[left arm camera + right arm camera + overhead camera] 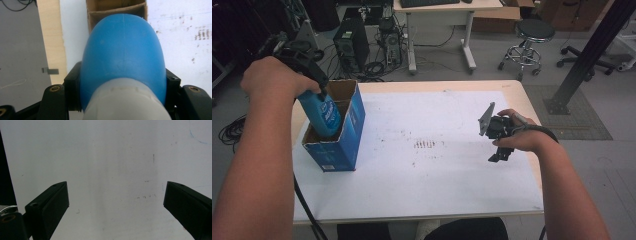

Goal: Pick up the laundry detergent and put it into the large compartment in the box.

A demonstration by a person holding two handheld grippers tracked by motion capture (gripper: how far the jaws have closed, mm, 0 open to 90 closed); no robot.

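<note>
High view: blue bottle (326,116), clamped by left gripper (312,70), is half inside the box (349,132); right gripper (499,131), well apart from the box, is held open; snagging could tip the box.

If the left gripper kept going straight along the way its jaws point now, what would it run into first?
The left gripper, shut on the blue bottle, points down at the open cardboard box. The bottle's far end is already inside the opening, so it would likely meet the box's inner bottom first, though depth inside is hidden.

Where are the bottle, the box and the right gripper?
bottle (326,116): high view, on its labelled blue body.
box (353,125): high view, on its blue side wall.
right gripper (116,200): right gripper view, midway between its open jaws.
</note>
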